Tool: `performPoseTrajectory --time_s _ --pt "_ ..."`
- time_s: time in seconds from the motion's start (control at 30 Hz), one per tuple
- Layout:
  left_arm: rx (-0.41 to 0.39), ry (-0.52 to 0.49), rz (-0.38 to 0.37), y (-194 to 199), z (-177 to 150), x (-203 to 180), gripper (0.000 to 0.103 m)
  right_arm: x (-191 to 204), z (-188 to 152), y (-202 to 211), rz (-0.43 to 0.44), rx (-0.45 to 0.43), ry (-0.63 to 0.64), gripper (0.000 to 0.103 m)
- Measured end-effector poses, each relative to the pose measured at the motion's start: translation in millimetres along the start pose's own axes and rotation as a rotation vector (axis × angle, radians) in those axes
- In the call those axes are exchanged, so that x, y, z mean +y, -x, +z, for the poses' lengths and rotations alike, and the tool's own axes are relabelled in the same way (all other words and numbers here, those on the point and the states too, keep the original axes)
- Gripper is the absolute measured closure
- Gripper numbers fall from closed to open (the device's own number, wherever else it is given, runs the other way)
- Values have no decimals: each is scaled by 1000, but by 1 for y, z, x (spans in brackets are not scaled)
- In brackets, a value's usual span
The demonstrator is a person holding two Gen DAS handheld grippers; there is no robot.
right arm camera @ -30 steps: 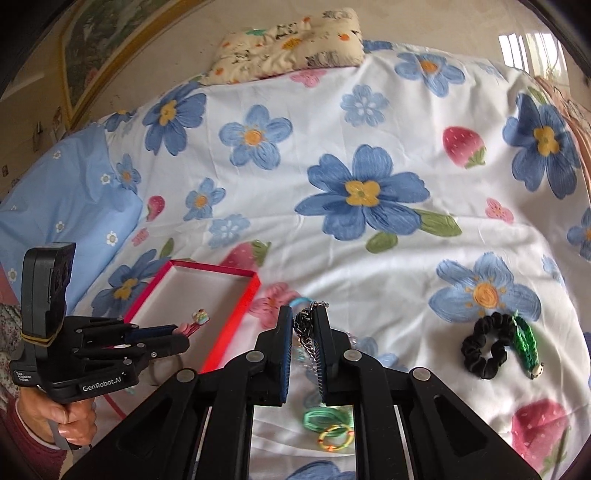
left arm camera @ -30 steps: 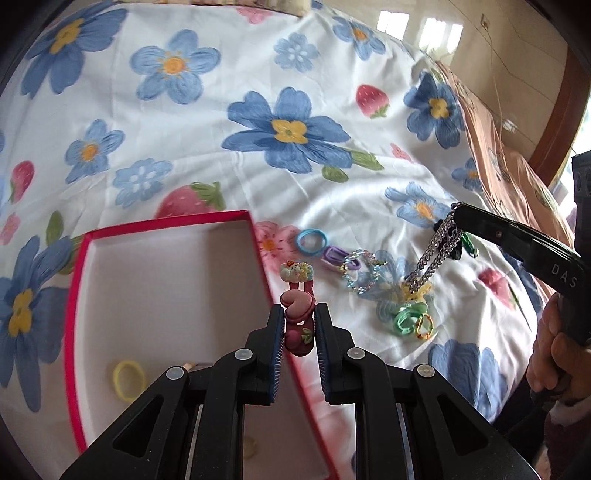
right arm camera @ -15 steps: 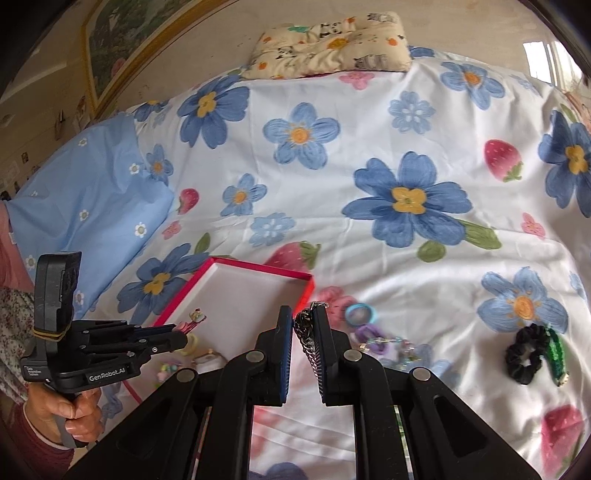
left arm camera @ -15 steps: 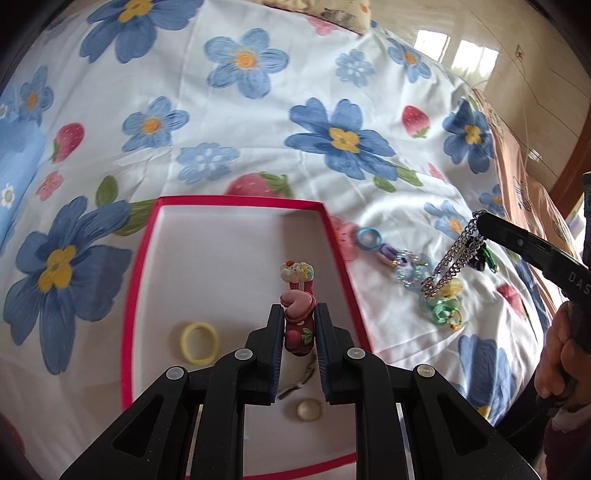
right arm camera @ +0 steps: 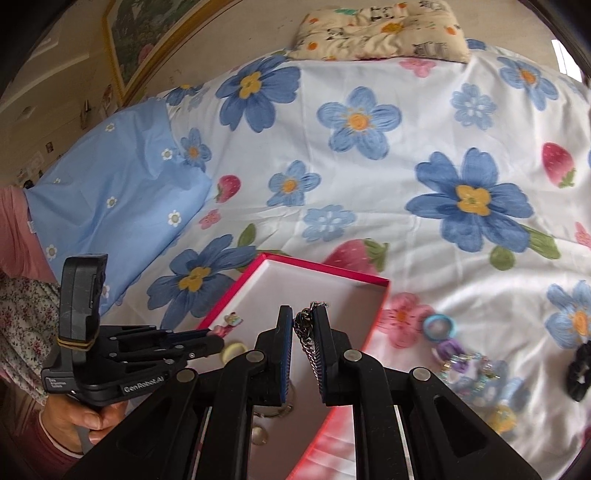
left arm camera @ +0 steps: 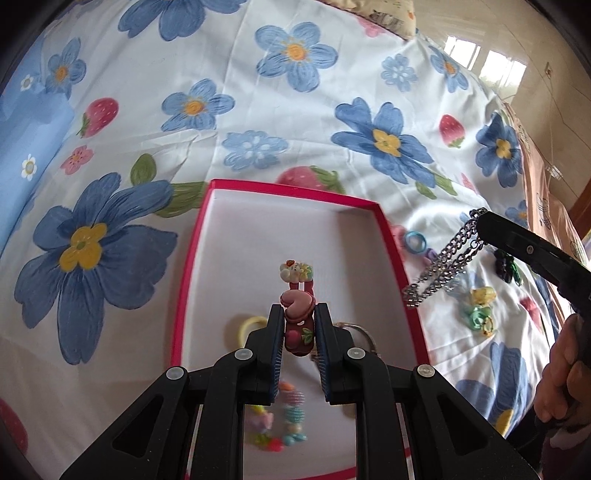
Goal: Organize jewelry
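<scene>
My left gripper (left arm camera: 299, 319) is shut on a pink hair clip (left arm camera: 296, 314) with a heart and a small charm, held above the red-rimmed white box (left arm camera: 295, 192). My right gripper (right arm camera: 306, 325) is shut on a silver chain (right arm camera: 308, 332), which hangs from it over the box's right edge (right arm camera: 380, 306); the chain also shows in the left wrist view (left arm camera: 439, 266). The box holds a yellow ring (left arm camera: 247, 326), a beaded bracelet (left arm camera: 280, 424) and other small pieces. Loose rings and hair ties (left arm camera: 480, 314) lie on the bedsheet right of the box.
The box sits on a flowered bedsheet (right arm camera: 369, 166). A blue ring (right arm camera: 439, 326), purple ring (right arm camera: 448, 349) and black scrunchie (right arm camera: 580, 373) lie to the right. A light blue pillow (right arm camera: 110, 199) is at left, a patterned pillow (right arm camera: 380, 33) at the far end.
Both grippers have moved left. The left gripper with the clip went from the box's right edge to over its inside. The right gripper carried the chain from the jewelry pile to the box's right edge.
</scene>
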State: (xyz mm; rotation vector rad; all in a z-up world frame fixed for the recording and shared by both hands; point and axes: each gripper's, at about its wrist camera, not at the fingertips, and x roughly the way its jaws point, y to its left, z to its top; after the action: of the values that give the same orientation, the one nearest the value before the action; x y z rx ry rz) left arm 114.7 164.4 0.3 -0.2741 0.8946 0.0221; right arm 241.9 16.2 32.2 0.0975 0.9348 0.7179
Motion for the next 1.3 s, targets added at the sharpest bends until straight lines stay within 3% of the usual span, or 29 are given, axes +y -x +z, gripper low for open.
performPoseTrajectory --time_s 0.3,0.77,1.3 --pt "19 45 20 -22 7 16 88 3 0 -44 33 48 -16 92" --pt "76 72 77 -66 8 25 87 -10 -36 -102 26 199 -53 92" --pt "87 49 102 -74 7 21 85 -10 -48 -118 -9 263 -28 88"
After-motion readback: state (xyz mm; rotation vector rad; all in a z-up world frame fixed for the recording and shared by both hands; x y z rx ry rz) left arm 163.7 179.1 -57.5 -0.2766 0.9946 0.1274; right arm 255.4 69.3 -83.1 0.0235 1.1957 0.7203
